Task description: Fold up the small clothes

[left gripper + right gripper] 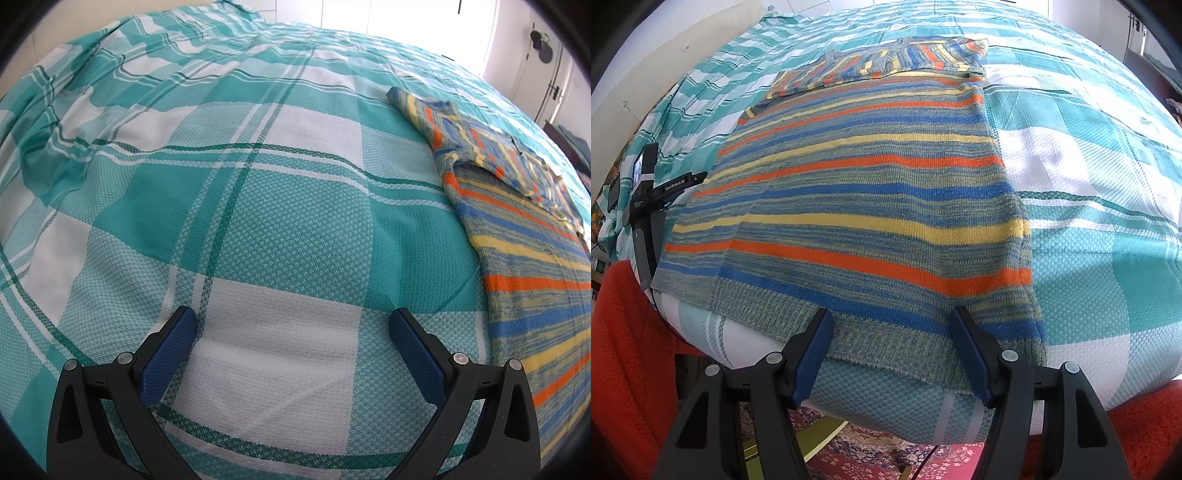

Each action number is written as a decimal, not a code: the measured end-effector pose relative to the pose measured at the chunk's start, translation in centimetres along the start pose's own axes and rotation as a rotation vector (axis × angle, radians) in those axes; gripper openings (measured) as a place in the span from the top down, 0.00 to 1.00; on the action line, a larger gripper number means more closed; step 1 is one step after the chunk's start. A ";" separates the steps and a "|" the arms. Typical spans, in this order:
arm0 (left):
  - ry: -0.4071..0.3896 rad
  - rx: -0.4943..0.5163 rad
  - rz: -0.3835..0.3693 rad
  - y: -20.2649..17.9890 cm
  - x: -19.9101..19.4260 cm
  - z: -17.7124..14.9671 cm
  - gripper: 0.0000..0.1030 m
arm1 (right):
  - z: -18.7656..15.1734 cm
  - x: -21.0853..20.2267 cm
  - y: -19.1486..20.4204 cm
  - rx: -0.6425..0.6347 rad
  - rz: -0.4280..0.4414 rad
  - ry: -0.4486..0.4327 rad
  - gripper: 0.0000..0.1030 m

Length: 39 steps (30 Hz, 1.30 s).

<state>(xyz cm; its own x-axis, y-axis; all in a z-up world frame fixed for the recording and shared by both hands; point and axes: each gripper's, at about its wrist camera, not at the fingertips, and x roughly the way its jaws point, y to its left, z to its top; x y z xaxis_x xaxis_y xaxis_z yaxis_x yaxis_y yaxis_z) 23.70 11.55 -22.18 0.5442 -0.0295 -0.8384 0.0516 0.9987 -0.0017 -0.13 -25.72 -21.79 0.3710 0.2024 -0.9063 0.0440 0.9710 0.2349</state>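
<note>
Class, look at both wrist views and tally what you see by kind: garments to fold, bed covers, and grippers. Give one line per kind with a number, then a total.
Striped sweater: 1
Teal checked bedspread: 1
Grippers: 2, the left gripper and the right gripper, both open
Total: 4

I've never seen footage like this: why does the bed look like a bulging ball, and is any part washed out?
Left wrist view: the fisheye lens bows the checked bedspread into a dome; the window at top is blown out white. Right wrist view: the same bulge curves the striped sweater, dark lens edges fill the corners, and the bedspread's white squares at right glare.
</note>
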 end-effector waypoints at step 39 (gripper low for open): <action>-0.003 0.002 0.001 0.0 0.0 -0.1 0.00 | 0.2 0.1 0.2 -0.010 -0.003 0.003 0.32</action>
<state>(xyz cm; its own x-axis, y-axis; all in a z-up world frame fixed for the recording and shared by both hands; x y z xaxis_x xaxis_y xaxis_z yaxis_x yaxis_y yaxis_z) 23.60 11.59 -22.20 0.5466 -0.0290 -0.8369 0.0524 0.9986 -0.0003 0.08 -25.52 -21.79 0.3683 0.2003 -0.9079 0.0360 0.9727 0.2292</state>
